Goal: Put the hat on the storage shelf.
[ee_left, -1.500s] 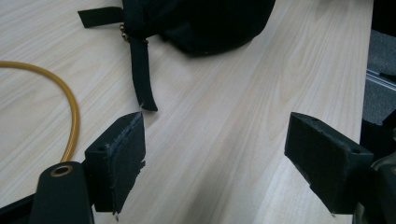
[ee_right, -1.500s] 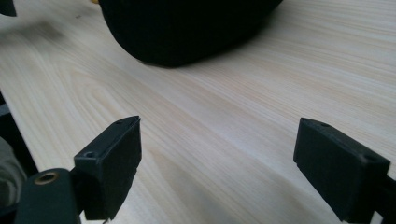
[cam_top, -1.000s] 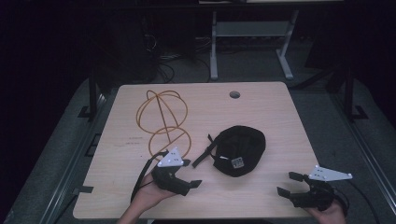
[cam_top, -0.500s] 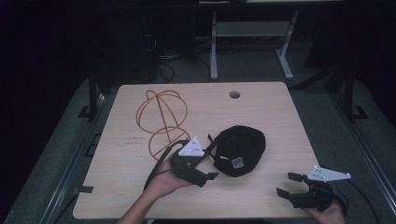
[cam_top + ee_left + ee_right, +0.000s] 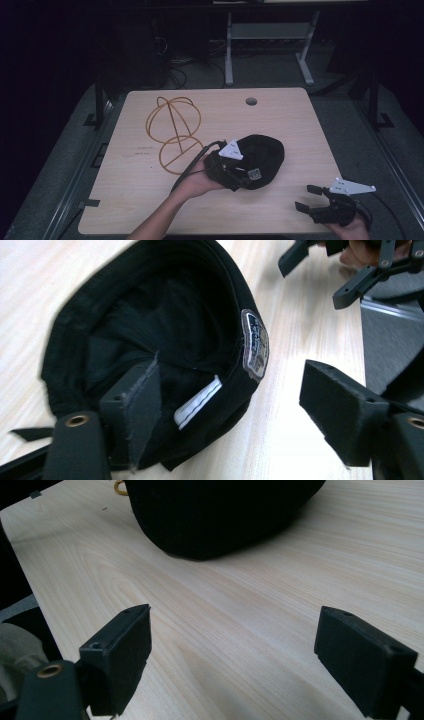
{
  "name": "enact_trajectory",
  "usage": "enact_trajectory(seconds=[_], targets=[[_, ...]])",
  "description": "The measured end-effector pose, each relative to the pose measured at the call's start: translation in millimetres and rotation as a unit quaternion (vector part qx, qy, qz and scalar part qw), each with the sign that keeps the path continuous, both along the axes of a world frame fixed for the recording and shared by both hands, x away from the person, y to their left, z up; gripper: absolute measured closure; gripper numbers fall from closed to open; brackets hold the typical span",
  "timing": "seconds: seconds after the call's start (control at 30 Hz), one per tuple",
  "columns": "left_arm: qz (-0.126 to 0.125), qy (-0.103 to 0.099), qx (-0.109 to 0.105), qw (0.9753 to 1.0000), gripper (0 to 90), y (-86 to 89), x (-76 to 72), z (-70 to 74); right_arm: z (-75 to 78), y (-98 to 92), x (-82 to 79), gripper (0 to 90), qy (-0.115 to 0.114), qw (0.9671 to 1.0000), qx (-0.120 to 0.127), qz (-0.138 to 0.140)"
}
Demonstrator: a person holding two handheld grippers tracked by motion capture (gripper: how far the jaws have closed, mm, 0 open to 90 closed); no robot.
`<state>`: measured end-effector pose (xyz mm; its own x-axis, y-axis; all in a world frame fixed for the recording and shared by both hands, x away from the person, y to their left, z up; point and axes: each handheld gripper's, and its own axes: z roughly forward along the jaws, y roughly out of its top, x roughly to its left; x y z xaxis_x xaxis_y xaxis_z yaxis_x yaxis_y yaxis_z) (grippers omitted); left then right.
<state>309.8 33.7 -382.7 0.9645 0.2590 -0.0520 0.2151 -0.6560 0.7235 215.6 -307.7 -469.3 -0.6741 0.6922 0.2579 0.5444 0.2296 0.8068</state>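
Things around the work

An orange wire frame lies on the left half of the wooden table. A round hole is near the far edge. Metal legs stand behind.

My left gripper is straddling the cap's rim, one jaw sitting inside the hollow, the other outside over bare table, so only the rim is lying between them. Just left of the cap the wire frame is blocking that side. My right gripper is hovering with jaws wide over clear wood near the front right edge, and the stretch between it and the cap is lying open. The far half of the table is staying free except for a small hole.
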Motion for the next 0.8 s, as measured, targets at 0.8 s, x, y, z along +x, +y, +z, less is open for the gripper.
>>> enact_trajectory(seconds=[0.8], targets=[[-0.056,0.027,0.032,0.9975,58.0,-22.4,9.5,-12.5,0.1,8.1,-1.2,15.9,-0.011,0.9999,-0.003,0.004]])
